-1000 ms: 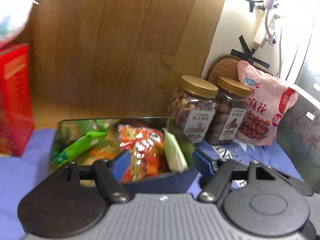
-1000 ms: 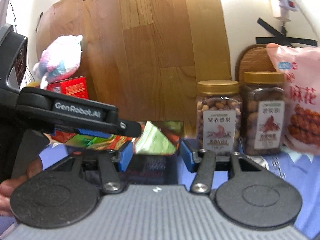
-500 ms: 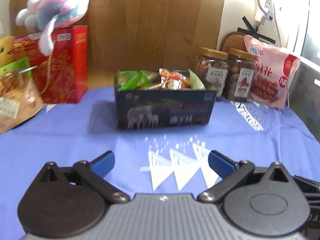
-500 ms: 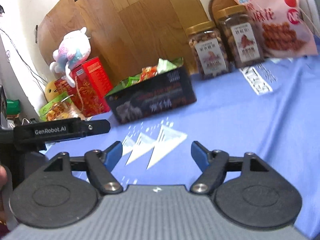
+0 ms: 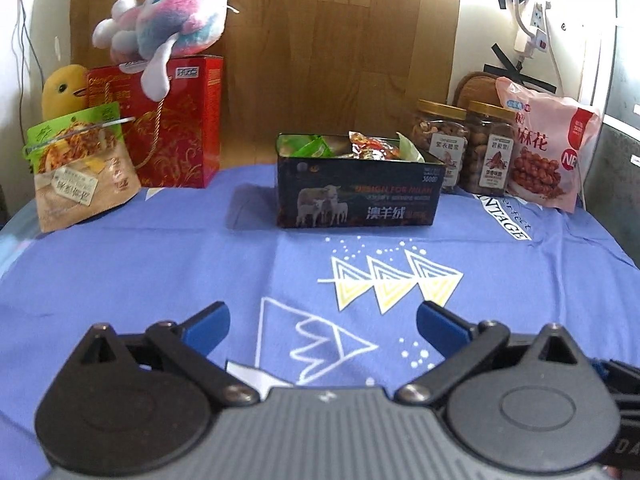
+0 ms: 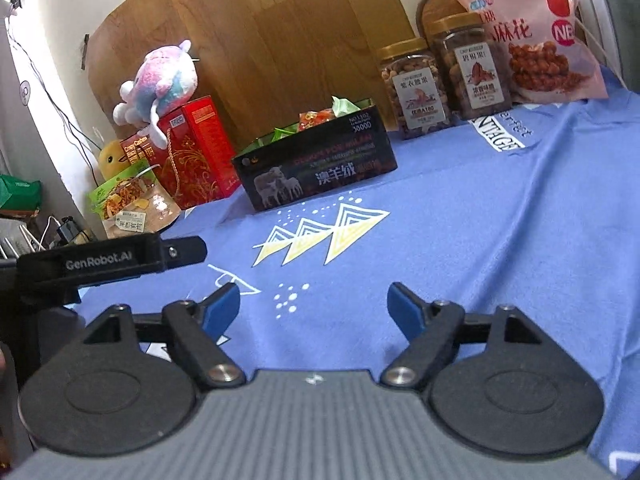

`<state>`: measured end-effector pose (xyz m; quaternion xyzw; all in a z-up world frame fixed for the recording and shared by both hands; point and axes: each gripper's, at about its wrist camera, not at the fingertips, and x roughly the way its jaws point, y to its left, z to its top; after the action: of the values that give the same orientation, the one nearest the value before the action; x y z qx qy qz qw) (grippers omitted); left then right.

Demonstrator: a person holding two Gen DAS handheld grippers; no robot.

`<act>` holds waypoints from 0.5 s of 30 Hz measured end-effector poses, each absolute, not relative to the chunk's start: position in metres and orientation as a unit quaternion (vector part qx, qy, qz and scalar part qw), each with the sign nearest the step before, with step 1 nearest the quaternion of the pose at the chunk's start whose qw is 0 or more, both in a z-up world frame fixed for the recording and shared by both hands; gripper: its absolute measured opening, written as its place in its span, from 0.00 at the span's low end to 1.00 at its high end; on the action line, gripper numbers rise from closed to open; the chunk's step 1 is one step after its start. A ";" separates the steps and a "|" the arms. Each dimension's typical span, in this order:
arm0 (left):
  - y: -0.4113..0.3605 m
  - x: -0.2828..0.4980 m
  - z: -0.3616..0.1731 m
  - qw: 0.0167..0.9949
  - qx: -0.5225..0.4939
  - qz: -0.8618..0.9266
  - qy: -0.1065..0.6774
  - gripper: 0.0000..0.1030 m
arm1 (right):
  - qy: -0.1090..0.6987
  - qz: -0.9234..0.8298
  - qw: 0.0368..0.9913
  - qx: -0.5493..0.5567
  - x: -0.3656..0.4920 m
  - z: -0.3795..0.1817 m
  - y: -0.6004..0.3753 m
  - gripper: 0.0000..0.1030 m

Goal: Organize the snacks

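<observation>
A dark open box [image 5: 356,196] stands on the blue cloth, holding several snack packets [image 5: 372,148]; it also shows in the right wrist view [image 6: 320,168]. My left gripper [image 5: 322,320] is open and empty, well in front of the box over the cloth. My right gripper [image 6: 314,304] is open and empty, also back from the box. The left gripper's body [image 6: 108,260] shows at the left of the right wrist view.
Two gold-lidded nut jars [image 5: 464,148] and a pink snack bag [image 5: 548,152] stand right of the box. A red carton [image 5: 176,124] with a plush toy [image 5: 168,36] on top, a yellow toy and a noodle pouch [image 5: 80,164] stand left. A wooden board leans behind.
Both grippers have pulled back from the box toward the front of the table. A second ago they were right at the box; now they hover far in front, still open.
</observation>
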<state>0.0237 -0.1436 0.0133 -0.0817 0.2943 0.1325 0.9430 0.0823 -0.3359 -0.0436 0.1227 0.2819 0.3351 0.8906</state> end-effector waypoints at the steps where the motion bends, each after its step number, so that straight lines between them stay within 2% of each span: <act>1: -0.144 0.022 0.012 0.943 -0.080 0.134 0.295 1.00 | 0.280 0.334 0.892 0.121 0.080 -0.044 -0.336 0.83; 3: -0.146 0.018 0.010 0.943 -0.075 0.135 0.296 1.00 | 0.276 0.331 0.894 0.119 0.076 -0.043 -0.335 0.88; 8: -0.148 0.014 0.006 0.940 -0.070 0.138 0.303 1.00 | 0.277 0.322 0.897 0.121 0.075 -0.046 -0.333 0.93; 15: -0.146 0.022 -0.002 0.929 -0.063 0.156 0.331 1.00 | 0.283 0.311 0.897 0.134 0.078 -0.052 -0.334 0.94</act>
<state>0.0220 -0.1462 -0.0016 -0.0630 0.3308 0.1563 0.9285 0.0781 -0.3342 -0.0518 0.1341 0.2832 0.3112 0.8972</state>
